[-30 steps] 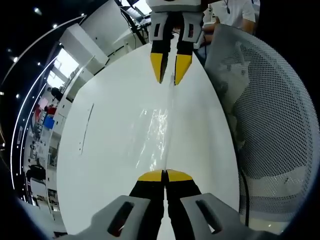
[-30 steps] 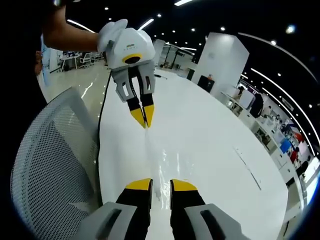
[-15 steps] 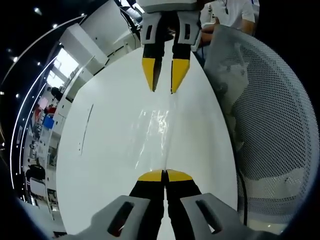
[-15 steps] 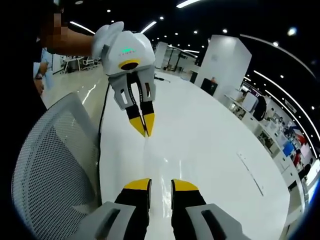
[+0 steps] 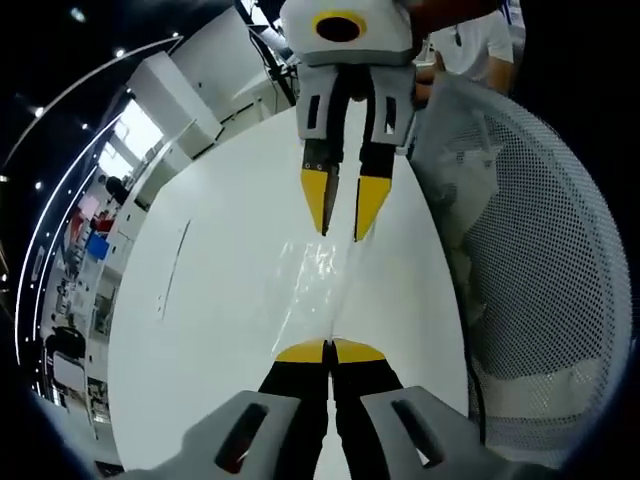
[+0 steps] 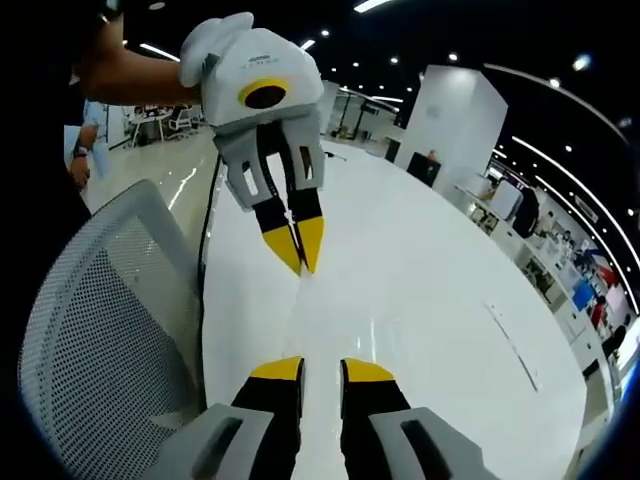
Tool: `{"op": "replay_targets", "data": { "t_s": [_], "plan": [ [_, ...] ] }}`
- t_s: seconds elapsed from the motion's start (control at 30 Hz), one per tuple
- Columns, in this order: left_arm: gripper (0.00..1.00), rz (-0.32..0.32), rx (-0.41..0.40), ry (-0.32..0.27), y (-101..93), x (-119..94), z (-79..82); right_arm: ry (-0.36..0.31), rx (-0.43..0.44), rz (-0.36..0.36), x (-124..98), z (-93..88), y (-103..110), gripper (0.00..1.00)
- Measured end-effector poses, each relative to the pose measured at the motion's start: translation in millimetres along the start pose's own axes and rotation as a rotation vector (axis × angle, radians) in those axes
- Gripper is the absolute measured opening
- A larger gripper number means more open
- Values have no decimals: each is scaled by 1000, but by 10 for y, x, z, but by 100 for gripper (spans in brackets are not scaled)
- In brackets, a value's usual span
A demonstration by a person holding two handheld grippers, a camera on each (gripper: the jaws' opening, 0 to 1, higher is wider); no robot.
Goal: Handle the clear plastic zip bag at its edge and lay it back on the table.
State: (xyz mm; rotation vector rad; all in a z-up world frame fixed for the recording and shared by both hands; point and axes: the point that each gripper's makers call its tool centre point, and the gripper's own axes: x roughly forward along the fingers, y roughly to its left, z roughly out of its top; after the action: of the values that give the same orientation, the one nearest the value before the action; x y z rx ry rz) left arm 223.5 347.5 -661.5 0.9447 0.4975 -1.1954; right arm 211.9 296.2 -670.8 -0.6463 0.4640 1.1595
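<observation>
The clear plastic zip bag shows as a glinting, crinkled sheet over the white table. It runs from my left gripper, which is shut on its near edge, toward the right gripper. That right gripper hangs open just above the bag's far end, with nothing between its yellow tips. In the right gripper view my right gripper stands open low in the picture. Ahead of it the left gripper points down, pinching the faint bag edge.
A grey mesh office chair stands close along the table's edge. A person in a white shirt stands past the table's far end. A thin dark line marks the table top.
The right gripper has drawn back from the bag's edge, jaws still open, and the two grippers now stand closer together. The left gripper stays shut on the bag.
</observation>
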Motion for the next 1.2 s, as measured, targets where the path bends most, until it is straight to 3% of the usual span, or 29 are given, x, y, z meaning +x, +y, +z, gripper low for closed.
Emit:
{"op": "replay_targets", "data": {
  "t_s": [0.1, 0.27, 0.5, 0.77, 1.03, 1.2],
  "plan": [
    [0, 5, 2, -11, 15, 10, 26, 1, -2, 4, 18, 0, 13, 0],
    [0, 13, 13, -12, 23, 15, 10, 0, -1, -1, 21, 8, 0, 0],
    [3, 24, 56, -71, -3, -50, 150, 3, 20, -9, 6, 1, -61, 0],
    [6, -1, 115, -126, -101, -79, 423, 5, 36, -9, 16, 15, -87, 0],
    [9, -26, 176, -127, -239, 72, 538, 6, 74, -8, 9, 47, -100, 0],
    [11, -4, 241, -87, -259, 186, 506, -2, 100, -18, -23, 85, -125, 0]
  ]
}}
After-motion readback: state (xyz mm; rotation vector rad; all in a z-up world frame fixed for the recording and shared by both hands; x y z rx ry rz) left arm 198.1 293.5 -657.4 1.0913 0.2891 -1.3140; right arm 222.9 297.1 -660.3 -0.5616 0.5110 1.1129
